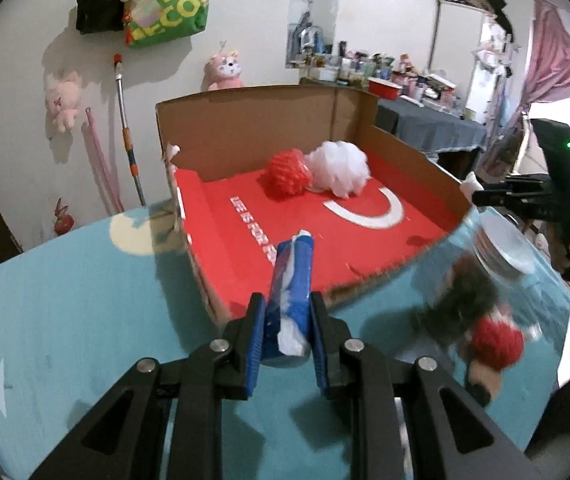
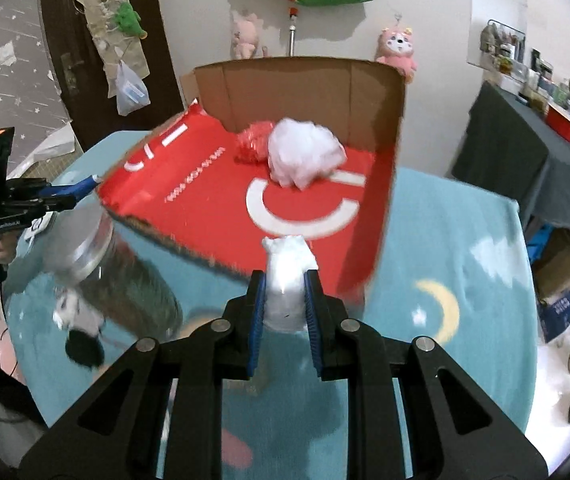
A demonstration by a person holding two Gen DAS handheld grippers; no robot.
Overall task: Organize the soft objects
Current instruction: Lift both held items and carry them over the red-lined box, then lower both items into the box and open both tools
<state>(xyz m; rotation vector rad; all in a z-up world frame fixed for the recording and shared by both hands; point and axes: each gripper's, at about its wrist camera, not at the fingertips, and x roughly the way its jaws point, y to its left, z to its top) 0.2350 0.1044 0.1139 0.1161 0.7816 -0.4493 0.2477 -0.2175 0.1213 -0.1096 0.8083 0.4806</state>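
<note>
- Box [image 1: 401,148] open on the bench [image 1: 65,300], red inside; two puffs in it, one red [image 1: 287,174], one white [image 1: 341,172], touching near the back wall.
- Jar [image 1: 481,280] beside the box, lidded, blurred; contents hard to make out.
- Left claw [image 1: 287,312] clenched on a blue-and-white tube [image 1: 291,280], above the box's near edge.
- Right claw [image 2: 285,300] clenched on a white soft thing [image 2: 289,268]; lower part hidden between the pads.

- One cardboard box [image 1: 413,152] with a red floor.
- Two puffy balls in the box: one red puff [image 1: 287,174], one white puff [image 1: 341,168].
- Two grippers: left gripper [image 1: 287,320], right gripper [image 2: 287,304].
- One clear jar [image 1: 481,280].
</note>
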